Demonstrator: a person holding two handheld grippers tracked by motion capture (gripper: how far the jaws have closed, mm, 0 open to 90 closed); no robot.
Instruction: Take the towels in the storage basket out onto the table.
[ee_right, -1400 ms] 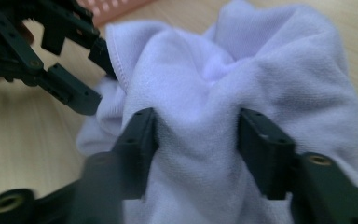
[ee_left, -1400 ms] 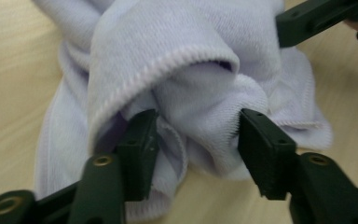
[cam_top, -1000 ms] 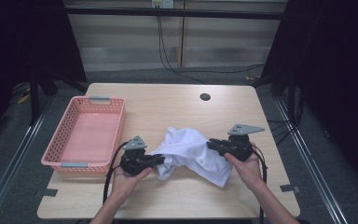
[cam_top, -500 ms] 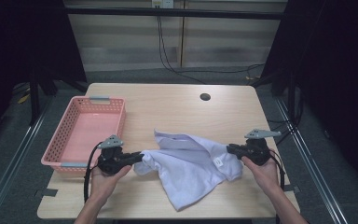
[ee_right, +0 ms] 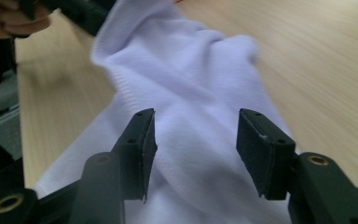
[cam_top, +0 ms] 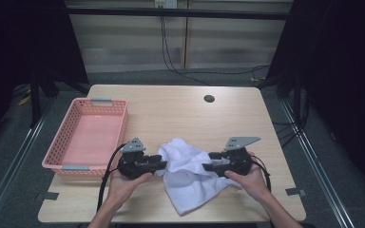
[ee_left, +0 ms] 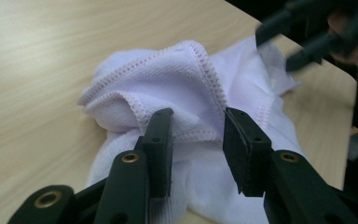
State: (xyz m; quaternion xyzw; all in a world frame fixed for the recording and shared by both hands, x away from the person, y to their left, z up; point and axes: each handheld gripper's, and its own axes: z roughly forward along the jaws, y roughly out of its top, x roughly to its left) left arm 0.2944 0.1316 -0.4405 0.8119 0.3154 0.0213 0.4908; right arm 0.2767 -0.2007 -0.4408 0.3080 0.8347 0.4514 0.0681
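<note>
Your left gripper (cam_top: 161, 165) and right gripper (cam_top: 208, 168), jaws just opened and gripping nothing, flank the crumpled white cloth (cam_top: 190, 178) on the wooden table (cam_top: 180, 114) beside a pink basket (cam_top: 88, 137).

White cloth (cam_top: 190, 178) bunched between two claws, pink basket (cam_top: 88, 137) left

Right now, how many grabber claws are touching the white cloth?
0. Both are open with the white cloth lying loose between their jaws: the left gripper at its left edge, the right gripper at its right. Both have just been opening.
</note>
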